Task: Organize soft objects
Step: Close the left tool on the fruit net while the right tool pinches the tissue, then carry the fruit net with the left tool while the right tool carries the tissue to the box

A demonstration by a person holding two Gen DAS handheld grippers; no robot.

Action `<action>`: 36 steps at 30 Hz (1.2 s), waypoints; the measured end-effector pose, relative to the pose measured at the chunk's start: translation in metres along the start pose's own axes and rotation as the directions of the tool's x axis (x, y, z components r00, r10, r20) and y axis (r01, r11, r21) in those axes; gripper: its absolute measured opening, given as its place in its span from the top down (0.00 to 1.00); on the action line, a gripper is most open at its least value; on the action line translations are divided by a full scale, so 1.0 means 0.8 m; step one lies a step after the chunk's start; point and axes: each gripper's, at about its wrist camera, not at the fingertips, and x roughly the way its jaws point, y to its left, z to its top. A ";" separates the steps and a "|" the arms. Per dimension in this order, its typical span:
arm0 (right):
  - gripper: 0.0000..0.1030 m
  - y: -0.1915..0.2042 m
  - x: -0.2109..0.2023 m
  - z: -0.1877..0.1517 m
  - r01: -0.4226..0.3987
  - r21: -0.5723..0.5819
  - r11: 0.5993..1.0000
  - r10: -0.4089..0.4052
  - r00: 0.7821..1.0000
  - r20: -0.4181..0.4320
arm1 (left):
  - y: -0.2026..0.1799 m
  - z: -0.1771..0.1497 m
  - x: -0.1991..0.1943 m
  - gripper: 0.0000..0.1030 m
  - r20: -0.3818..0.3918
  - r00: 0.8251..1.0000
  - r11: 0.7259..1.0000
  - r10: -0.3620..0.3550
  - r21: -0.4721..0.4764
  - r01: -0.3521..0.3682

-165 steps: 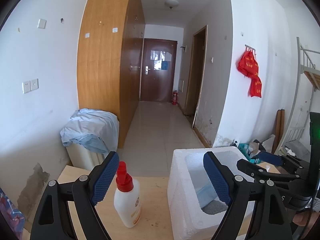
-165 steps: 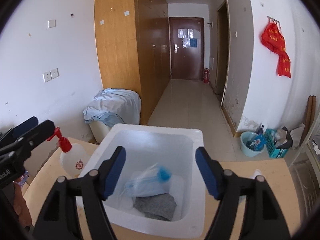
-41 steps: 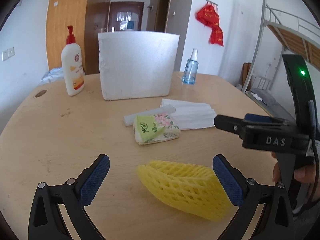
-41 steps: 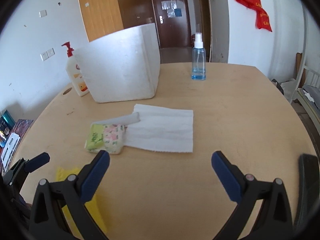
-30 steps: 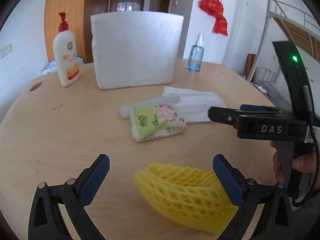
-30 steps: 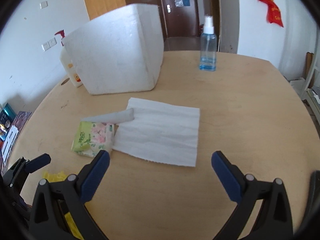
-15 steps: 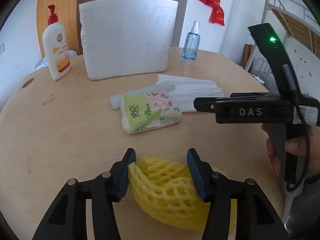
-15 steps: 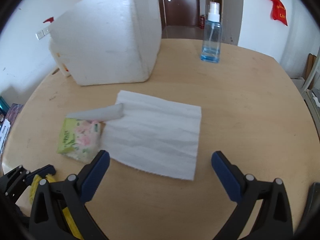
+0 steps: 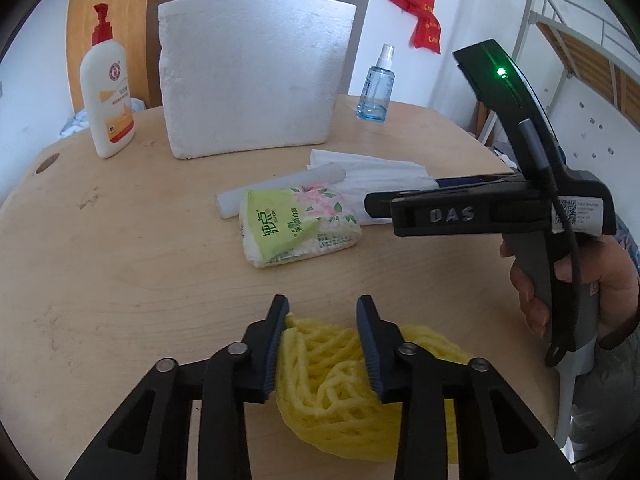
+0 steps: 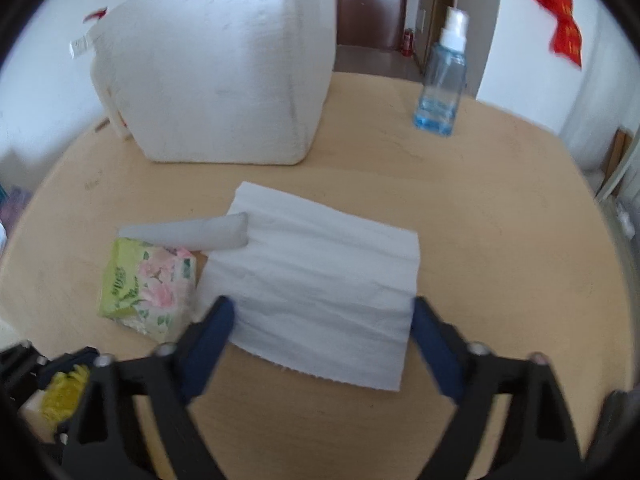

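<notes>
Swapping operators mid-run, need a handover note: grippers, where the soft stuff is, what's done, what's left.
Left gripper: jaws shut on the yellow foam net, near table edge.
Right gripper: open, over the near edge of the white tissue sheet, nothing held.
Tissue pack and white foam roll lie on the table by the sheet.
Foam box stands behind them.
Left: all four still outside the box.

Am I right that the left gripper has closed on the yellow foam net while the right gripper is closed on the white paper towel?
Only partly: the left wrist view shows the left gripper squeezing the yellow foam net, but the right wrist view shows the right gripper open, straddling the white paper towel.
</notes>
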 end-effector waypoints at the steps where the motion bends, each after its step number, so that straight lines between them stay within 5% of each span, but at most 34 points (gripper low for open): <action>1: 0.23 0.002 0.000 0.001 -0.002 -0.005 1.000 0.002 1.000 0.002 | 0.001 0.000 -0.001 0.72 0.001 1.000 1.000 -0.003 0.000 0.003; 3: 0.30 0.006 -0.001 0.003 -0.007 -0.019 1.000 0.007 1.000 -0.001 | 0.003 0.000 -0.001 0.74 0.000 1.000 1.000 -0.004 0.001 0.004; 5: 0.58 0.009 -0.003 0.003 -0.005 -0.022 1.000 0.005 1.000 0.007 | 0.005 0.001 -0.003 0.77 0.003 1.000 1.000 -0.007 -0.003 0.007; 8: 0.83 0.011 -0.004 0.004 -0.005 -0.023 1.000 0.005 1.000 -0.001 | 0.010 0.000 -0.005 0.77 0.007 1.000 1.000 -0.011 -0.010 0.011; 13: 0.90 0.000 -0.015 -0.002 -0.025 0.031 0.999 0.024 0.999 0.028 | 0.017 0.001 -0.012 0.77 0.024 1.000 1.000 -0.005 -0.022 0.006; 24: 0.91 -0.012 -0.087 -0.017 -0.015 0.102 0.995 -0.004 0.982 0.188 | 0.026 0.009 -0.041 0.79 0.087 0.996 0.999 0.014 -0.041 -0.011; 32: 0.91 -0.015 -0.091 -0.036 -0.042 0.136 0.990 0.015 0.981 0.192 | 0.021 0.008 -0.054 0.80 0.112 0.993 0.999 0.023 -0.028 -0.020; 36: 0.90 -0.017 -0.096 -0.044 -0.046 0.142 0.989 0.018 0.981 0.193 | 0.015 -0.002 -0.055 0.93 0.098 0.995 1.000 -0.001 -0.027 0.004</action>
